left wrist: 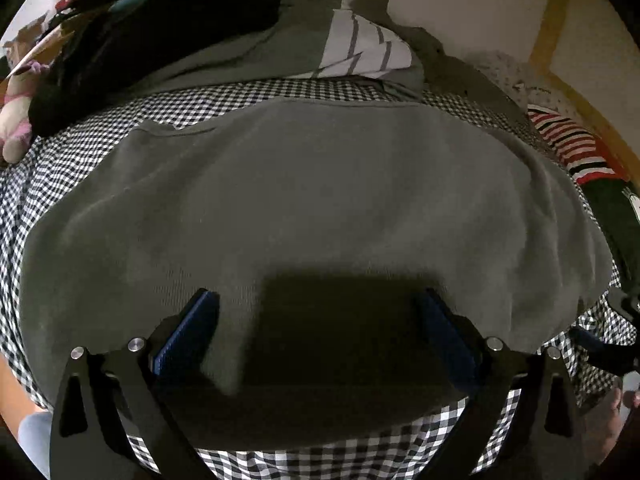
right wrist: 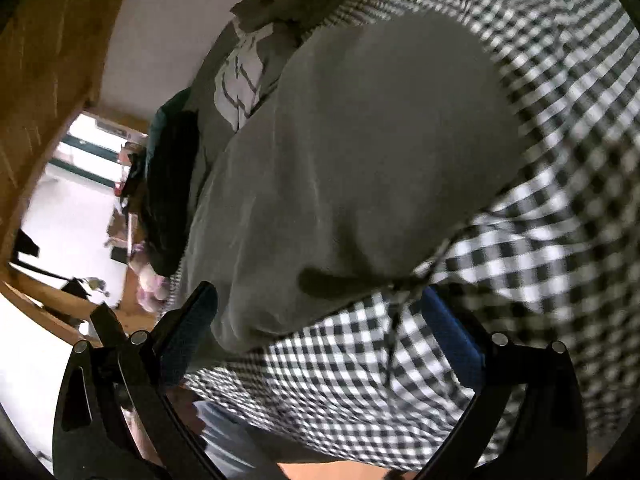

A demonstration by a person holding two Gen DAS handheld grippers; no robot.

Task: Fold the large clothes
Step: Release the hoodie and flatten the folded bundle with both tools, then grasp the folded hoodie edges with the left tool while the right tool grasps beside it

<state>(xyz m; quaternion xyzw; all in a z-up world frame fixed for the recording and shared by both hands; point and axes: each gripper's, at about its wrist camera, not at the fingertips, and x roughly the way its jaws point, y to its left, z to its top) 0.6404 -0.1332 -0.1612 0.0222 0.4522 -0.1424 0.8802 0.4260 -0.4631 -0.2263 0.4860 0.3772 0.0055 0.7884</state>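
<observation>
Blue-padded left hand-held gripper (left wrist: 316, 312): jaws spread, released, over the near hem of the grey fleece garment (left wrist: 304, 200), which spreads toward twelve o'clock, long axis nine-to-three, on the black-and-white checked sheet (left wrist: 60, 176). Right hand-held gripper (right wrist: 320, 312): released, straddling the garment's corner.

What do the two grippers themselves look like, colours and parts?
Both look alike: the left gripper and right gripper have black angular arms with cut-out slots, round silver bolts at the joints, and flat blue ribbed pads inside each finger. No cables or sleeves show.
</observation>
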